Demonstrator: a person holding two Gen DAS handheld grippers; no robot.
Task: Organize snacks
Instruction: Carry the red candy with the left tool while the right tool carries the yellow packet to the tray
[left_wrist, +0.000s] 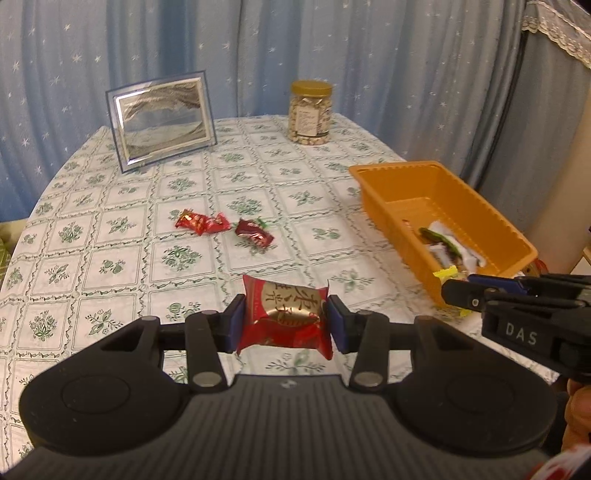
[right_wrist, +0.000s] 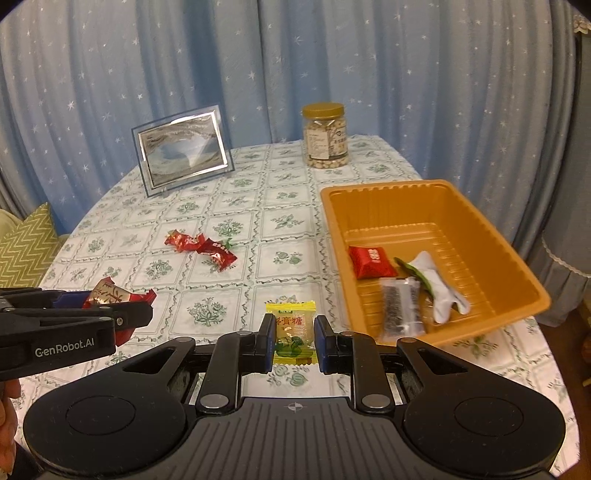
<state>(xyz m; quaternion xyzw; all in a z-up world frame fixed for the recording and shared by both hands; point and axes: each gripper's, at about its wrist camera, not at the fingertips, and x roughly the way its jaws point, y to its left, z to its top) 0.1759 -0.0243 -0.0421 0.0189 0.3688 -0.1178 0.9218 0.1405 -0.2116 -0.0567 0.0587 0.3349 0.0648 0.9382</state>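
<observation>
Left tool (left_wrist: 286, 319) clamping red-gold snack (left_wrist: 284, 314), right tool (right_wrist: 291, 338) clamping yellow candy (right_wrist: 293, 328), orange tray (right_wrist: 517, 266) beside

1. Left gripper (left_wrist: 286, 320): matte black body with a ribbed grey-black middle plate bearing a small white cross mark.
2. Two round, dished black discs flank that plate.
3. Black link arms pivot on silver rivets and end in blue pads (left_wrist: 236, 317).
4. Right gripper (right_wrist: 293, 339): same black build, ribbed plate with a crosshair mark, silver rivets, blue pads (right_wrist: 320, 341).
5. Seen from the side, the right gripper carries white letters "DAS".
6. The left gripper's side reads "GenRobot.AI" in white, with a small silver screw near its tip.
</observation>
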